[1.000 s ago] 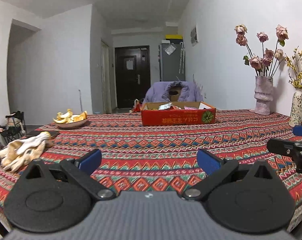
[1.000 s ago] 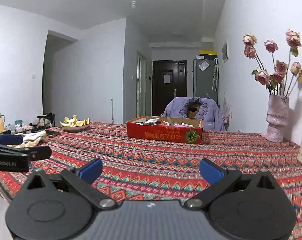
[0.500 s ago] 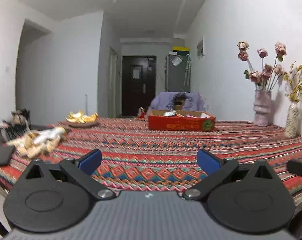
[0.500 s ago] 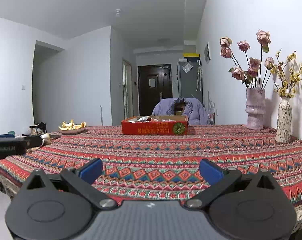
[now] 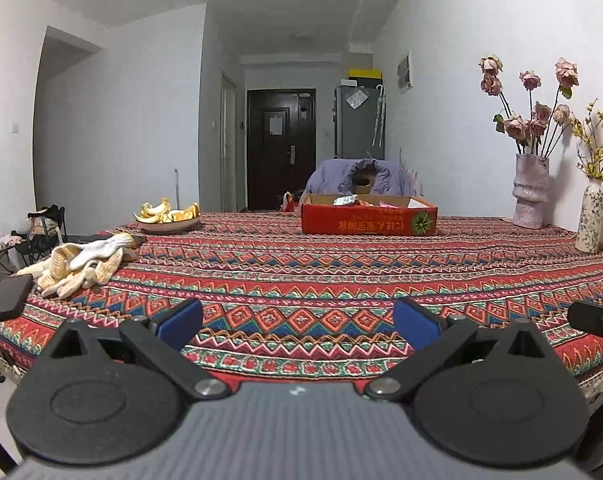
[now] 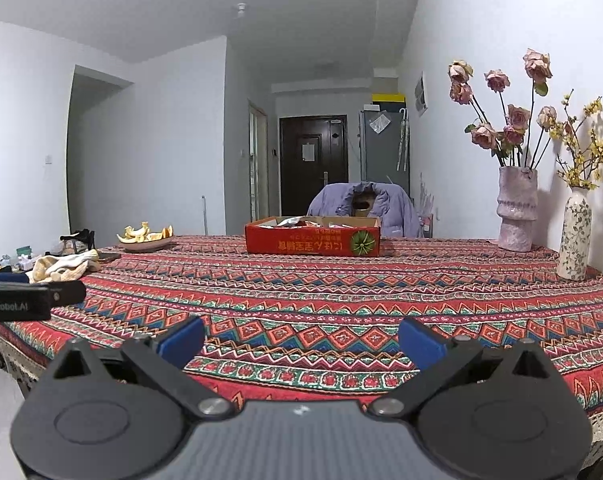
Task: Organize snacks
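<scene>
Far across the patterned red woven tablecloth (image 5: 301, 280): shallow red cardboard box (image 5: 368, 220) holding crinkly foil snack packets (image 5: 344, 200). Probably light, soft, slippery, easily crushed; best pinched at a sealed edge. Left gripper (image 5: 298, 320) and right gripper (image 6: 301, 336) both spread wide, blue pads empty, touching nothing, near the table's front edge, well apart from the box.
</scene>
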A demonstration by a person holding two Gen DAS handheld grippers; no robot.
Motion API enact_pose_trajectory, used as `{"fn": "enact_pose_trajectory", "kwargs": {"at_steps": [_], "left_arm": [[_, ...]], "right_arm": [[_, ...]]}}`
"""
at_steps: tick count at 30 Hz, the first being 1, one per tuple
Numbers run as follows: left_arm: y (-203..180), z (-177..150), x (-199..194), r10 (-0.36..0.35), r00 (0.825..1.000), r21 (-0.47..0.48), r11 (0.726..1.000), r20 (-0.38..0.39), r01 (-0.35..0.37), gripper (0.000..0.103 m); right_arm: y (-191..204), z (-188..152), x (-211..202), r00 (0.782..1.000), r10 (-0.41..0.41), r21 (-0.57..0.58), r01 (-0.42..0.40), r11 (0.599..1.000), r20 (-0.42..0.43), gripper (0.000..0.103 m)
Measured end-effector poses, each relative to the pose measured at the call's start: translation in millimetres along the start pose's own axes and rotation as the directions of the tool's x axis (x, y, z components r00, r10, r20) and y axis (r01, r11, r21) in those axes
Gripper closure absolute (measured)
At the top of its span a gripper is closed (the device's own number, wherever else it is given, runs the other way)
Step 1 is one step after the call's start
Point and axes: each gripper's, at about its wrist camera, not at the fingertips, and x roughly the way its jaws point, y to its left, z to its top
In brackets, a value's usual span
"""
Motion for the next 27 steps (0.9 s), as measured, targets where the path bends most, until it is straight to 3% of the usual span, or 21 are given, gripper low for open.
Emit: {"fn": "enact_pose_trajectory", "kwargs": {"at_steps": [27], "left_arm": [[-3.2,-2.9,1.8,-0.006,1.000,0.019,1.000,-0.015,0.006,0.000]], "right_arm": [[-3.7,0.3,0.1,1.000,-0.016,-0.003,0.016,1.000,-0.003,0.000]]}}
